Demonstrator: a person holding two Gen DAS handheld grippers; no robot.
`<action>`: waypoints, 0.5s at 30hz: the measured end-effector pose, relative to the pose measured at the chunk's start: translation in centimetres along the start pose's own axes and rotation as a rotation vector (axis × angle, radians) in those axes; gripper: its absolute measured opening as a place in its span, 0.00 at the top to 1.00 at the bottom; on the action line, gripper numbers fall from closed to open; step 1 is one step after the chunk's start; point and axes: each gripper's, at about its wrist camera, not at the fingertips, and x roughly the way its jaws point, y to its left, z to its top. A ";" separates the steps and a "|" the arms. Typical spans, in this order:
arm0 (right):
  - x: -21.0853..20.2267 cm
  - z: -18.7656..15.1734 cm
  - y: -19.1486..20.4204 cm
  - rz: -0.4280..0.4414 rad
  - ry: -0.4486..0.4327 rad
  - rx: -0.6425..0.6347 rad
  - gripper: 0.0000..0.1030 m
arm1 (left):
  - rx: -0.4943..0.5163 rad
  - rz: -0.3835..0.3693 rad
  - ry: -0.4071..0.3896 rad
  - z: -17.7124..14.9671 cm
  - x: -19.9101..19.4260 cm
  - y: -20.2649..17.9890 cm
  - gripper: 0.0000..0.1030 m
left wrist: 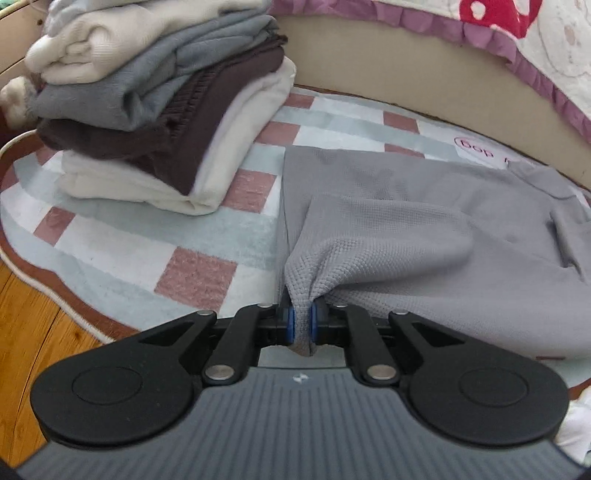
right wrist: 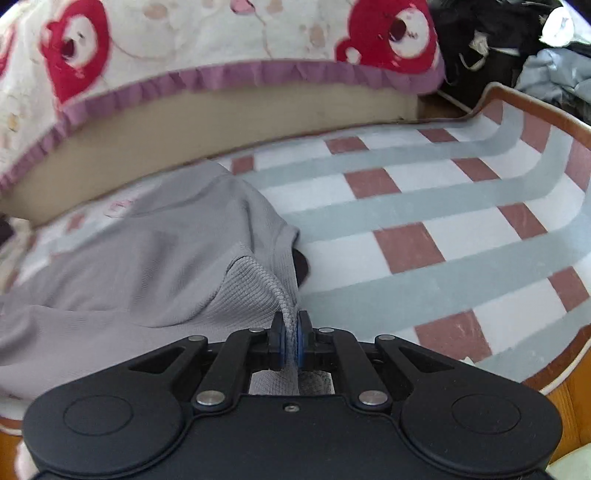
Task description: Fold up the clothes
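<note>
Left gripper (left wrist: 303, 325): jaws pressed together, pinching a bunched near edge of 1 grey garment (left wrist: 424, 236). Right gripper (right wrist: 291, 339): jaws likewise closed on the same garment (right wrist: 155, 266) at its opposite near edge. The garment lies spread on the checked rug (left wrist: 207, 273), lifted in a ridge at each pinch. Risk 1: each hold takes only a narrow gather of knit; uneven pulling could slip the cloth from 1 pair of jaws and drop that side. Risk 2: unequal lift would skew the fold line and leave the creases already visible near the collar end. Risk 3: a wide sweep leftward could strike the stack of folded clothes (left wrist: 155, 103), near the garment, and topple it. Count: 2 grippers, 1 garment in work, 1 stack of about 5 folded pieces, 1 rug, 1 bed with bear-print cover (right wrist: 221, 33) beyond.
</note>
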 end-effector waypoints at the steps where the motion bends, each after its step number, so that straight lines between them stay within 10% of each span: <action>1: -0.4 0.1 0.1 -0.008 0.011 -0.020 0.94 | -0.011 0.009 0.010 -0.2 -0.1 0.1 0.92; 9: 2.3 -1.6 0.2 -0.289 0.092 -0.145 0.82 | 0.039 0.136 0.131 -1.4 1.7 -0.2 0.86; 12: 0.9 -0.7 -0.2 -0.367 -0.003 -0.171 0.54 | 0.052 0.202 0.115 -1.4 1.2 -0.1 0.66; 15: -0.6 1.4 -1.1 -0.290 -0.085 -0.120 0.53 | 0.066 0.257 0.074 -1.2 0.0 -0.2 0.51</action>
